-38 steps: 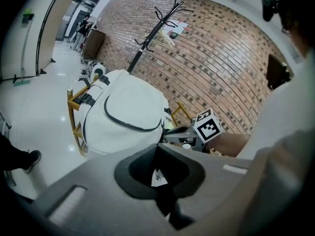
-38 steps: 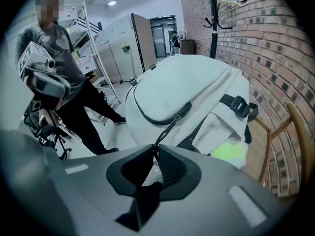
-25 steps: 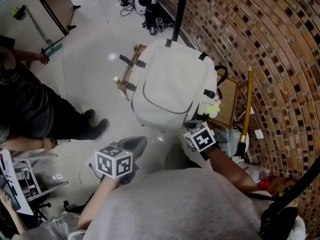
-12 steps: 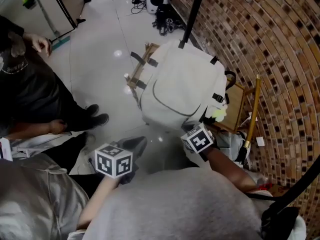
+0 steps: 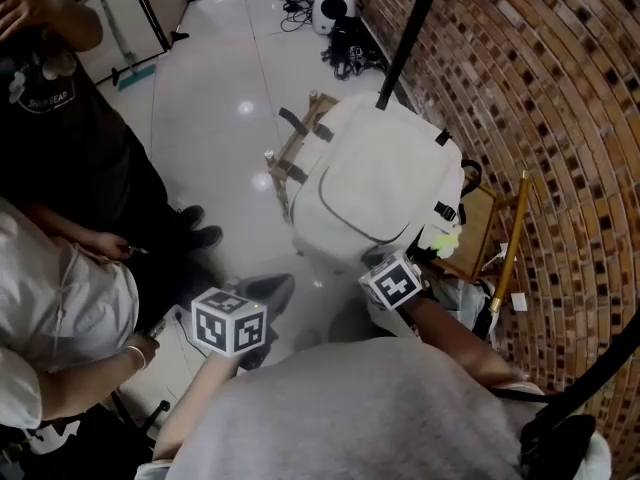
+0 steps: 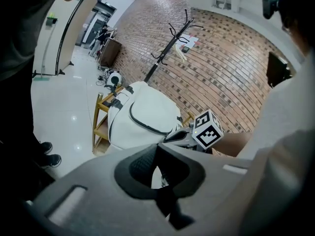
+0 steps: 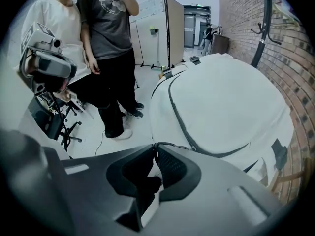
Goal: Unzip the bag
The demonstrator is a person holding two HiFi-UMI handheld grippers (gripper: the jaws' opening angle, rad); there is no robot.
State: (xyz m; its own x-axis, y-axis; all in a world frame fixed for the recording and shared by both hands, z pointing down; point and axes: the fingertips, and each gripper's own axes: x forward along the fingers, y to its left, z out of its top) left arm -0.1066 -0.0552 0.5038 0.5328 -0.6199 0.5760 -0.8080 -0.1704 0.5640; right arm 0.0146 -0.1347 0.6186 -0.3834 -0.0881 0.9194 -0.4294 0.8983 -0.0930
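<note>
A white backpack point(image 5: 385, 183) rests tilted on a wooden chair point(image 5: 298, 153), and a dark zipper point(image 5: 347, 220) curves round its front pocket. My right gripper point(image 5: 385, 264) is at the bag's lower near edge. In the right gripper view the jaws point(image 7: 154, 146) are shut tip to tip just below the zipper point(image 7: 179, 122), and I see nothing between them. My left gripper point(image 5: 272, 284) hangs lower left, well short of the bag. It point(image 6: 157, 145) is shut and empty, with the backpack point(image 6: 142, 117) beyond it.
A brick wall point(image 5: 560, 118) runs along the right, and a black coat stand pole point(image 5: 405, 38) rises behind the bag. A wooden stool point(image 5: 475, 223) and a yellow stick point(image 5: 510, 243) stand at the right. Two people point(image 5: 70, 128) stand close on the left floor.
The head view has swung, so the bag sits further right and lower in the frame. A person in white has come into view at the left. Both grippers have hardly moved.
</note>
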